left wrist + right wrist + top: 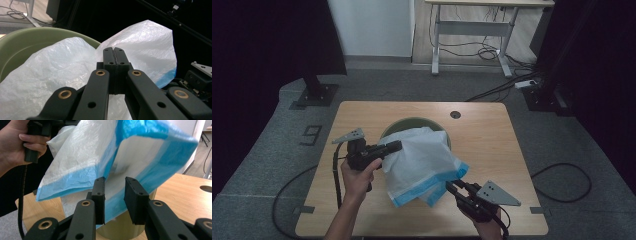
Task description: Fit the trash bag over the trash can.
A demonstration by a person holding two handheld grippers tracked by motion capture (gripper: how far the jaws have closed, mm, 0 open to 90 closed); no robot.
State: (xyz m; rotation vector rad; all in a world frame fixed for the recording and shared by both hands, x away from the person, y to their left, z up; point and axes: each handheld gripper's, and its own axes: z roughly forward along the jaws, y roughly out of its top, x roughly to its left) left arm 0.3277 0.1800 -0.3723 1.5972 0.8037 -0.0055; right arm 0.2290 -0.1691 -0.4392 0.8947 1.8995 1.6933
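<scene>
The thin, limp, slippery bag (422, 160) was pinched by the shut left gripper (393, 147); the right gripper (115, 195), jaws apart, was seemingly best closed on the blue hem (175, 150).

I see a thin white plastic bag (422, 157) with a blue band along its open edge, draped over a pale green bin (414, 122) that stands upright near the middle of the table. The bag spills from the bin's rim toward the near edge, its blue edge lifted off the tabletop.
</scene>
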